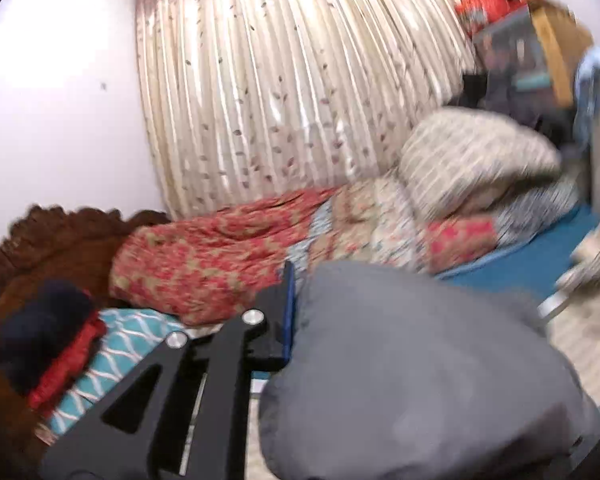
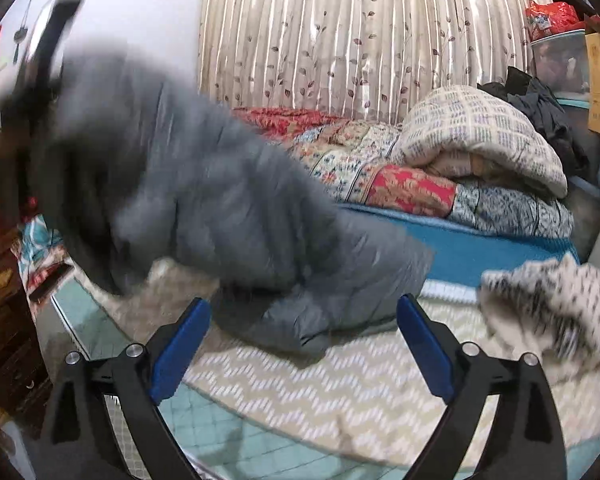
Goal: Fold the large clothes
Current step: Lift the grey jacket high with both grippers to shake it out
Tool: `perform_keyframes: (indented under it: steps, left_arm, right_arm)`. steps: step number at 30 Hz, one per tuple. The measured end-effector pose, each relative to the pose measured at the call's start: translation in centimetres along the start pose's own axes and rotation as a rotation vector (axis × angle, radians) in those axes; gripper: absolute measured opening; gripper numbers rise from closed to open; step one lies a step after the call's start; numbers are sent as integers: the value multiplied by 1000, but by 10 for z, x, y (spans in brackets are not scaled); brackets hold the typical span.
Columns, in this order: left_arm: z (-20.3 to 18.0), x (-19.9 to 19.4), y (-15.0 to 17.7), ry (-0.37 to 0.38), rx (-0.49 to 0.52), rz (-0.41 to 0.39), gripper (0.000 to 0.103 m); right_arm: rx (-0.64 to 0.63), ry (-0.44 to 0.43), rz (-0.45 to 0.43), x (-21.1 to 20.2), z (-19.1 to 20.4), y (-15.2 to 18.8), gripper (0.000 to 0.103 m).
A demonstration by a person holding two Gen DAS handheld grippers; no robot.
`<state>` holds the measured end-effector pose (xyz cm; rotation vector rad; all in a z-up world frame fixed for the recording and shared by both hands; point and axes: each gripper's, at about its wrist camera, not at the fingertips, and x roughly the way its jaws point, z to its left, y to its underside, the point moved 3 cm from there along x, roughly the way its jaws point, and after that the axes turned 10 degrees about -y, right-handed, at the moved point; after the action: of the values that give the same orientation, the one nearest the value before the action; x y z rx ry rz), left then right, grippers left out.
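Left gripper (image 1: 290, 312) clenched on grey garment (image 2: 220, 200), lifting it off bed (image 2: 340, 380). Right gripper (image 2: 300, 344) released, empty. Next, likely: regrasp near hem, spread flat.

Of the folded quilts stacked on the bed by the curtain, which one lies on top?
The cream checked quilt lies on top, bulging above the red-and-floral patchwork quilt spread beneath it.
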<state>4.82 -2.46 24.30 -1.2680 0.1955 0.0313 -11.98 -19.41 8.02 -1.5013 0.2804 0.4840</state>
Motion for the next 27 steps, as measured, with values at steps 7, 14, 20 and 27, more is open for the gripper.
perform_keyframes:
  steps: [7,14,20,27]
  left_arm:
    - [20,-96,-107,116,-169,-115,11]
    - [20,-169,-191,200,-232,-198,11]
    - [45,-214,-241,152,-318,-267,11]
    - [59,-231,-270,101,-370,-288,10]
  right_arm:
    - [-121,10,-25,18,63,22,86]
    - [-114,-127,-167,-1,106,-28,87]
    - [-115,-236,-277,-65,124,-46,91]
    - [-311,-196,-371,-106,161,-29,93]
